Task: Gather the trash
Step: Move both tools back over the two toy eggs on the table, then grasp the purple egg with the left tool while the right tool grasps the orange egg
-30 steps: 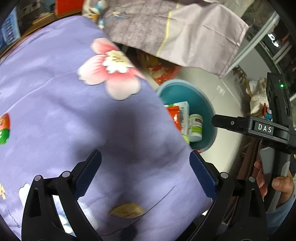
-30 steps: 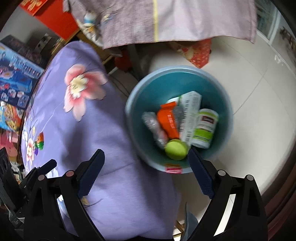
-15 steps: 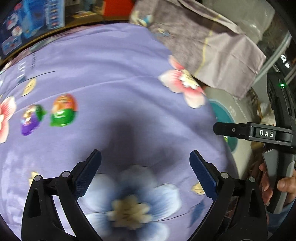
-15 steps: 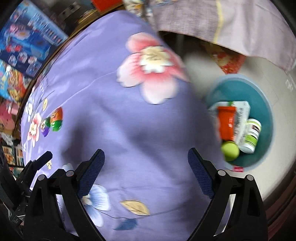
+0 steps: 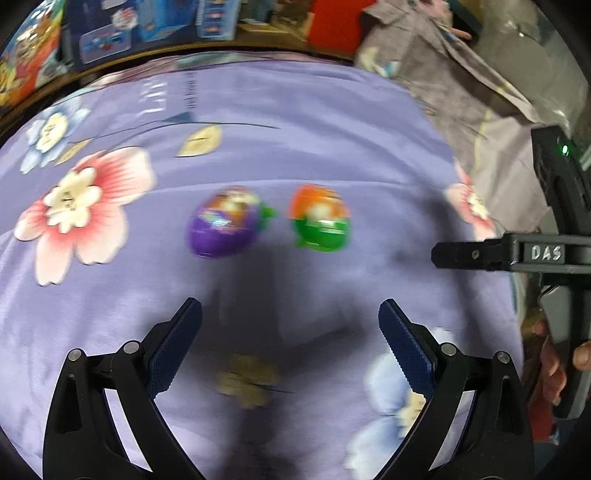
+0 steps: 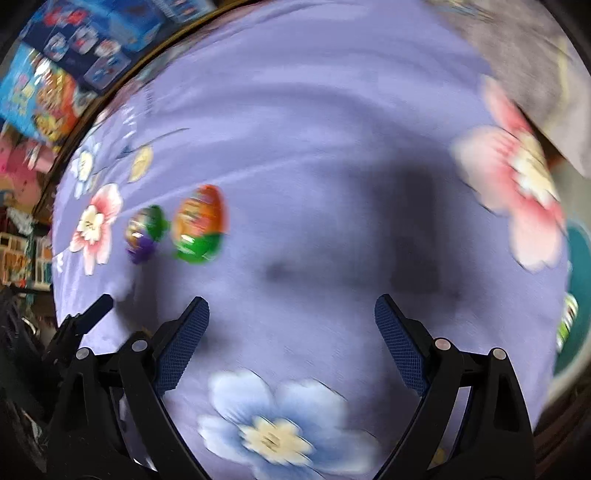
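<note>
Two egg-shaped plastic capsules lie side by side on a purple flowered cloth (image 5: 295,122): a purple-bottomed egg (image 5: 225,225) and an orange-and-green egg (image 5: 320,218). My left gripper (image 5: 290,314) hangs open above the cloth just short of them, nothing between its fingers. The right wrist view shows the orange-and-green egg (image 6: 199,225) and the purple egg (image 6: 146,232) at the left, well off to the side of my right gripper (image 6: 291,310), which is open and empty. The teal bin (image 6: 576,295) peeks in at the right edge.
Colourful boxes (image 5: 147,26) line the far side beyond the cloth. A grey cloth (image 5: 480,96) hangs at the upper right. The right hand-held tool (image 5: 554,254) with a hand on its grip sits at the right of the left wrist view.
Both grippers have swept away from the teal bin and across the purple cloth toward the two eggs, which came into view and now lie ahead of the left gripper. Both stayed open.
</note>
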The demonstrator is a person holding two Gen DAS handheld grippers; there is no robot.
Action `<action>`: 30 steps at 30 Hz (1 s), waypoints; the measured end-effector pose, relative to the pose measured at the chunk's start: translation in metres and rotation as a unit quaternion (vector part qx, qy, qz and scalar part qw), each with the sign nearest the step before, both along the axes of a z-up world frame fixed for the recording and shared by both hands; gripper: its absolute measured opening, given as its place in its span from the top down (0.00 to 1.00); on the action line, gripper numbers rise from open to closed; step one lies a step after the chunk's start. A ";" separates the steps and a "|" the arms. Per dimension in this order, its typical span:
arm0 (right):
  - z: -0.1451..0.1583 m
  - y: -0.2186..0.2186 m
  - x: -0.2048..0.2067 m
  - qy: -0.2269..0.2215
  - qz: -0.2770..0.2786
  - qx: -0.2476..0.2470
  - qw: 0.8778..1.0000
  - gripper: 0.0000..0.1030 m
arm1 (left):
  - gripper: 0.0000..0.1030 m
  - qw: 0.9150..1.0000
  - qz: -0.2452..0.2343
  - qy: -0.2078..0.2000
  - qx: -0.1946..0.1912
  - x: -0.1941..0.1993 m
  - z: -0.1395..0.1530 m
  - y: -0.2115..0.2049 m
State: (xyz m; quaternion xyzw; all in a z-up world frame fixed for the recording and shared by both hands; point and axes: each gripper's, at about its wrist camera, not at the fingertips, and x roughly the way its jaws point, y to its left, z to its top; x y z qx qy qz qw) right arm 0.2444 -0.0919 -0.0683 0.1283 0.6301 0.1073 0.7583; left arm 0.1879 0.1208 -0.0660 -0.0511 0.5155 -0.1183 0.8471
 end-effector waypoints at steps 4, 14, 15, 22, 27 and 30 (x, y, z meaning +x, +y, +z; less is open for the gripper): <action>-0.003 0.037 0.026 -0.016 0.022 0.005 1.000 0.15 | 0.07 1.000 0.014 0.006 0.008 0.015 -0.010 0.027; -0.020 0.089 0.046 -0.032 0.079 -0.025 0.996 0.39 | 0.07 1.000 0.021 0.008 0.014 0.031 -0.022 0.052; -0.020 0.092 0.046 -0.039 0.086 -0.039 0.995 0.54 | 0.07 1.000 0.018 0.006 0.018 0.033 -0.022 0.051; -0.015 0.077 0.046 -0.039 0.086 -0.037 0.995 0.54 | 0.07 0.999 -0.016 -0.007 0.041 0.049 -0.023 0.029; -0.007 0.054 0.043 -0.039 0.069 -0.030 0.996 0.53 | 0.39 0.995 -0.041 -0.027 0.088 0.061 -0.026 0.009; -0.003 0.040 0.039 -0.043 0.059 -0.027 0.997 0.53 | 0.51 0.994 -0.045 -0.033 0.095 0.061 -0.024 0.003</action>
